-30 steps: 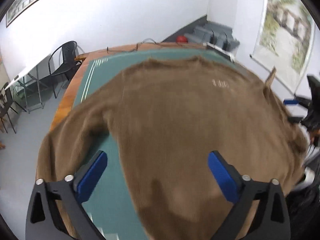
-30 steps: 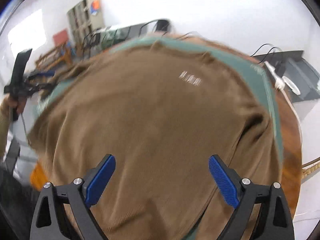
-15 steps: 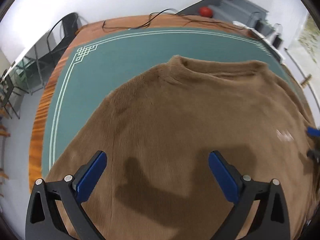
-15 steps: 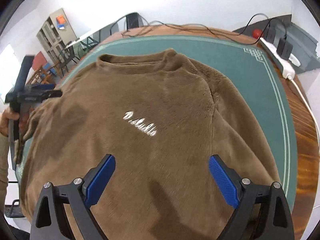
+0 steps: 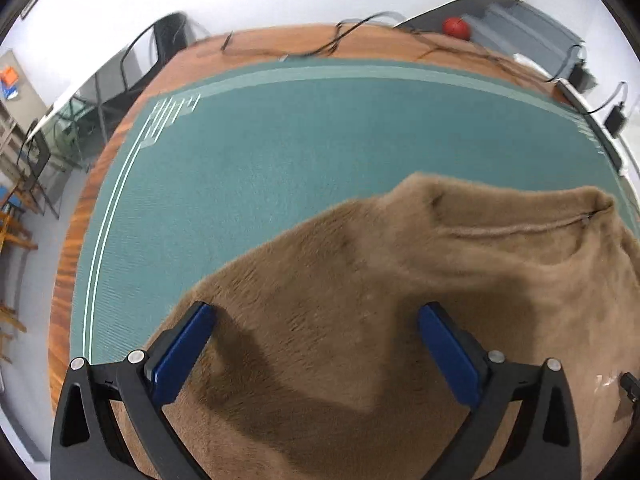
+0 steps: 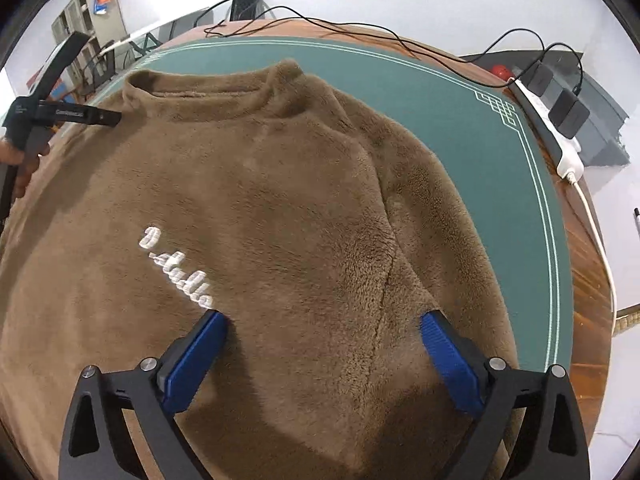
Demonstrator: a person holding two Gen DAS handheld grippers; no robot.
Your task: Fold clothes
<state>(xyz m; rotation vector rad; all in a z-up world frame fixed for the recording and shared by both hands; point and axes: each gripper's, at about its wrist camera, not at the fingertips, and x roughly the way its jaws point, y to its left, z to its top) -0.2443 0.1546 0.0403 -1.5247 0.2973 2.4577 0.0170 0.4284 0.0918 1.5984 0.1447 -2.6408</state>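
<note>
A fluffy brown sweater [image 6: 280, 208] with white script lettering [image 6: 176, 268] lies spread flat, front up, on the green mat [image 6: 460, 128], collar [image 6: 208, 92] at the far side. My right gripper [image 6: 320, 320] hovers open over the sweater's lower right body, nothing between its blue pads. In the left wrist view the same sweater [image 5: 400, 300] fills the lower right, its collar [image 5: 516, 216] toward the right. My left gripper [image 5: 316, 312] is open above the left shoulder area. From the right wrist camera, the left gripper's black body [image 6: 60, 114] shows near the collar, a hand holding it.
The mat [image 5: 248, 168] lies on a wooden table [image 5: 280, 44]. Black cables [image 6: 320, 26] run along the far edge. A white power strip [image 6: 560, 144] with black adapters sits at the right edge. Chairs [image 5: 164, 44] and shelves stand beyond the table.
The sweater went from being swung in the air to lying flat on the mat. Both grippers have come lower and closer to the fabric, still open.
</note>
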